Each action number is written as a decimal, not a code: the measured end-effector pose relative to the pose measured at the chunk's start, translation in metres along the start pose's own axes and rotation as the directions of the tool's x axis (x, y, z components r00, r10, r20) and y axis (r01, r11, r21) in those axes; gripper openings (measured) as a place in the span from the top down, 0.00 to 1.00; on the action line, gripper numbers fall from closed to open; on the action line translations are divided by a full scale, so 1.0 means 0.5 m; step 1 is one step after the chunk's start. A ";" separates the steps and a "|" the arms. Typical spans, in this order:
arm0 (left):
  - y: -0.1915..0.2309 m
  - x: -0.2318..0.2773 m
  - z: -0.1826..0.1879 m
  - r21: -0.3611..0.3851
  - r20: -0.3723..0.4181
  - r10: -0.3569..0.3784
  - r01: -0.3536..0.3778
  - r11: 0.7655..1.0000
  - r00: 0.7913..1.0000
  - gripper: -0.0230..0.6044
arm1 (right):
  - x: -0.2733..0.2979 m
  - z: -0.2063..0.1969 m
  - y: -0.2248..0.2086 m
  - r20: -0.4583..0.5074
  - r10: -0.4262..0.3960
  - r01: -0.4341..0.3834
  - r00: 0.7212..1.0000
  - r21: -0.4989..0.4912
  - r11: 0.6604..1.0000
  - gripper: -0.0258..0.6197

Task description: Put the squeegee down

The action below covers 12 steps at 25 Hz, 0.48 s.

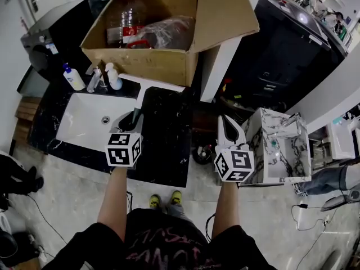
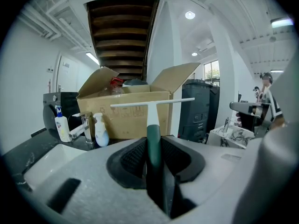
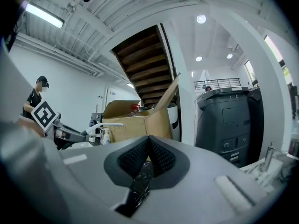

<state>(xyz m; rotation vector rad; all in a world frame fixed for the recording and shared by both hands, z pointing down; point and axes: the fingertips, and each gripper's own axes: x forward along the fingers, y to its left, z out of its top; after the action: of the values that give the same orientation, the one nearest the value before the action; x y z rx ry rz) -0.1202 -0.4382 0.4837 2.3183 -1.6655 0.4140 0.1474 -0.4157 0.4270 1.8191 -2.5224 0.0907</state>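
1. Over the black counter [image 1: 169,151], just right of the white sink [image 1: 79,120], the left gripper [image 1: 136,116] pinches the squeegee [image 1: 149,84] by its dark green handle.
2. Its 2 pads press on either side of that handle in the left gripper view.
3. From the jaws the squeegee points away from the person, its white blade lying crosswise in front of the cardboard box [image 1: 163,65] and apparently clear of the counter.
4. Off the counter's right edge, the right gripper [image 1: 228,125] hovers with its jaws pressed together on nothing.
5. By my reading the task is barely begun, since the squeegee is not yet resting anywhere.
6. What remains is 3 moves: lowering it onto the counter, spreading the left jaws, and drawing the gripper clear.
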 end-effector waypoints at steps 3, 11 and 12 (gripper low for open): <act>-0.003 0.006 -0.022 -0.001 -0.019 -0.002 0.002 1.000 1.000 0.80 | -0.002 -0.006 -0.001 -0.006 0.001 -0.001 1.000 -0.009 1.000 0.94; -0.011 0.023 -0.069 -0.013 -0.081 -0.004 0.003 1.000 0.997 0.80 | -0.003 -0.015 -0.005 -0.019 0.005 -0.005 1.000 -0.010 1.000 0.94; -0.011 0.025 -0.076 -0.014 -0.090 -0.002 0.000 1.000 0.996 0.80 | -0.004 -0.018 -0.006 -0.021 0.004 -0.004 1.000 -0.009 1.000 0.94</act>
<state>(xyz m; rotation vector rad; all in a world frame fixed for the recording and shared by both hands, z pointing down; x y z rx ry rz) -0.1143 -0.4338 0.5233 2.2554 -1.6199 0.4972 0.1508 -0.4142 0.4358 1.8004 -2.5084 0.0983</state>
